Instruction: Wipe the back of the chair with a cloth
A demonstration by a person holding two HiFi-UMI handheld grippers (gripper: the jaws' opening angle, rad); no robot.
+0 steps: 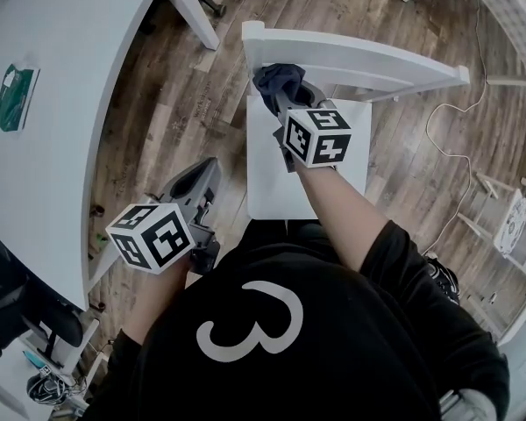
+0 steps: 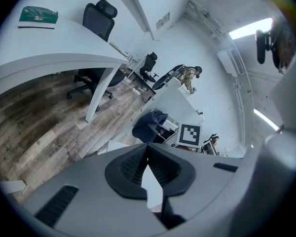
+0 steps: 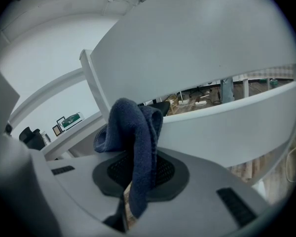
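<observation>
The right tool (image 3: 138, 179) has its jaws clamped on a dark blue cloth (image 3: 134, 132), which stands up from between the pads in a folded bunch and also hangs a little below them. In the head view this right tool (image 1: 283, 96) reaches forward over the seat (image 1: 267, 187) of a white chair (image 1: 394, 73), and the cloth (image 1: 276, 79) is at the left end of the back of the chair (image 1: 351, 60), just beside the top rail near the corner post. From the right gripper view the wide rail of the back (image 3: 202, 48) fills the area behind the cloth; I cannot tell whether the cloth really presses on it. The left tool (image 2: 149, 168) has its jaws together at the tips and holds nothing. It hangs low on the person's left side (image 1: 197, 182), well apart from the chair, over the wooden floor (image 1: 184, 77). Further left is a white surface (image 1: 61, 174) with a green packet (image 1: 16, 96) lying on it.
</observation>
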